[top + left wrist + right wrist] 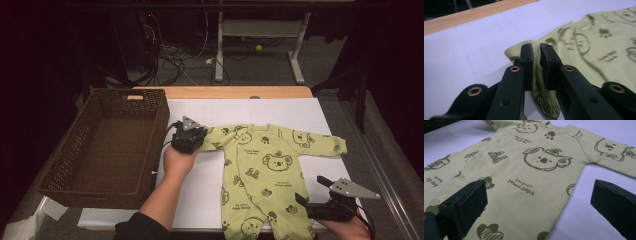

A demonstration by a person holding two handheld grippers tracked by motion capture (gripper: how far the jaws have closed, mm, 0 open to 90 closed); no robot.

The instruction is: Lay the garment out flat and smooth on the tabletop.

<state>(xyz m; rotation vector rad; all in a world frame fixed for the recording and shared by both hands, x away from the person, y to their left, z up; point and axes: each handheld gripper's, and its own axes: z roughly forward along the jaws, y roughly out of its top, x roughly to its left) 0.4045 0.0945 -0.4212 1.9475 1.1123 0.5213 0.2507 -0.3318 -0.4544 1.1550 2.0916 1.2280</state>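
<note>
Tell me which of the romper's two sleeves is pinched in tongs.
The sleeve on the basket side: the left tongs are shut on its folded cuff. The other sleeve lies flat and untouched.

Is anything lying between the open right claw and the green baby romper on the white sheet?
Nothing visible. The right claw hangs open at the romper, one finger over its leg and one over bare white sheet. The left claw is already shut on a sleeve.
</note>
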